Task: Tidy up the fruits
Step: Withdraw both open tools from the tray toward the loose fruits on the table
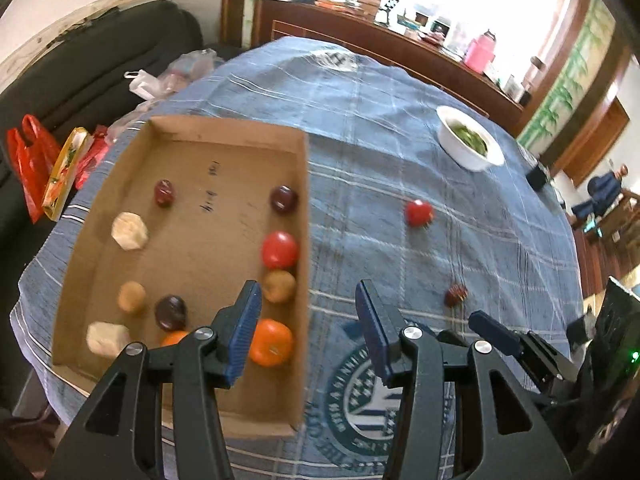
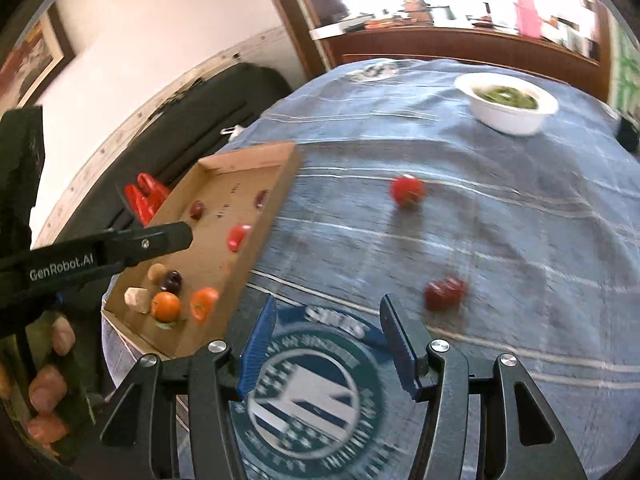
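A shallow cardboard tray (image 1: 306,216) on the blue cloth holds several fruits: an orange fruit (image 1: 271,342), a red one (image 1: 280,249), dark plums, tan and pale pieces. It also shows in the right wrist view (image 2: 224,168). A red fruit (image 1: 418,212) (image 2: 407,190) and a dark red fruit (image 1: 456,295) (image 2: 444,293) lie loose on the cloth to the tray's right. My left gripper (image 1: 308,300) is open and empty over the tray's right wall. My right gripper (image 2: 328,320) is open and empty above the cloth, near the dark red fruit.
A white bowl (image 1: 460,148) (image 2: 512,120) of greens stands at the far right of the table. Plastic bags (image 1: 36,160) lie on the dark sofa to the left. A wooden sideboard (image 1: 400,46) with clutter runs behind the table.
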### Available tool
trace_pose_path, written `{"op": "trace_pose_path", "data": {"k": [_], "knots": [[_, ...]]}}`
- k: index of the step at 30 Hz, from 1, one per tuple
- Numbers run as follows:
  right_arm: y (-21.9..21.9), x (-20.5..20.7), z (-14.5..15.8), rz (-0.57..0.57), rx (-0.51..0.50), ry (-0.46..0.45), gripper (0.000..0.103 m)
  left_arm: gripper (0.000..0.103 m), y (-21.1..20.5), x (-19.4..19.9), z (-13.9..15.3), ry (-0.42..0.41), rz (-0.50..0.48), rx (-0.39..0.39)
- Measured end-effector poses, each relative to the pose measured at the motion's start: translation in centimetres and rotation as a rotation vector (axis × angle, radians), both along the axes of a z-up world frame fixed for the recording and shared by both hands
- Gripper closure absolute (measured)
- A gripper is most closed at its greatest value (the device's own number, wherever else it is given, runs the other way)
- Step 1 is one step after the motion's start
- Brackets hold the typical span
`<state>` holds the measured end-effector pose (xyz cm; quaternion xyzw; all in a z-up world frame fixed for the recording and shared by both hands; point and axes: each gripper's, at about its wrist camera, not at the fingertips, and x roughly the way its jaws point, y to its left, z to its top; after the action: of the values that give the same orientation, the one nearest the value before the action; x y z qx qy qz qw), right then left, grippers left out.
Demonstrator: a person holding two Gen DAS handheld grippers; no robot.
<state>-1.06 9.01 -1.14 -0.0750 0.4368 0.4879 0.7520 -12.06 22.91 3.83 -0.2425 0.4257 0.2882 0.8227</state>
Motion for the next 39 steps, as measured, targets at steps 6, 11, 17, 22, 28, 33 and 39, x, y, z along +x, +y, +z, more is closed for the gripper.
{"op": "trace_pose_path", "data": {"k": [6, 11, 17, 22, 28, 33, 39], "knots": [[-4.5, 0.7, -0.9, -0.081, -0.007, 0.003, 0.047, 0.056, -3.5, 1.2, -0.4, 0.031, -0.028, 0.073], [-7.8, 1.2, -1.3, -0.138, -0.009, 0.003, 0.047, 0.056, -5.6, 1.9, -0.6, 0.061, -0.042, 0.141], [-9.5, 1.2, -1.6, -0.162, -0.010, 0.010, 0.047, 0.056, -7.1, 2.6, -0.5, 0.081, -0.054, 0.186], [-10.1, 0.8, -1.8, -0.154, -0.009, 0.010, 0.047, 0.056, -7.8, 2.8, -0.2, 0.082, -0.055, 0.211], [-10.5, 0.7, -1.7, -0.158, 0.001, 0.011, 0.047, 0.050, -8.6, 3.0, 0.1, 0.083, -0.063, 0.240], [-10.7, 0.7, -1.7, -0.157, 0.004, 0.014, 0.047, 0.050, -9.2, 3.4, 0.1, 0.090, -0.077, 0.258], [-10.6, 0.8, -1.9, -0.157, -0.001, 0.019, 0.047, 0.049, -9.1, 3.6, 0.0, 0.091, -0.078, 0.253]]}}
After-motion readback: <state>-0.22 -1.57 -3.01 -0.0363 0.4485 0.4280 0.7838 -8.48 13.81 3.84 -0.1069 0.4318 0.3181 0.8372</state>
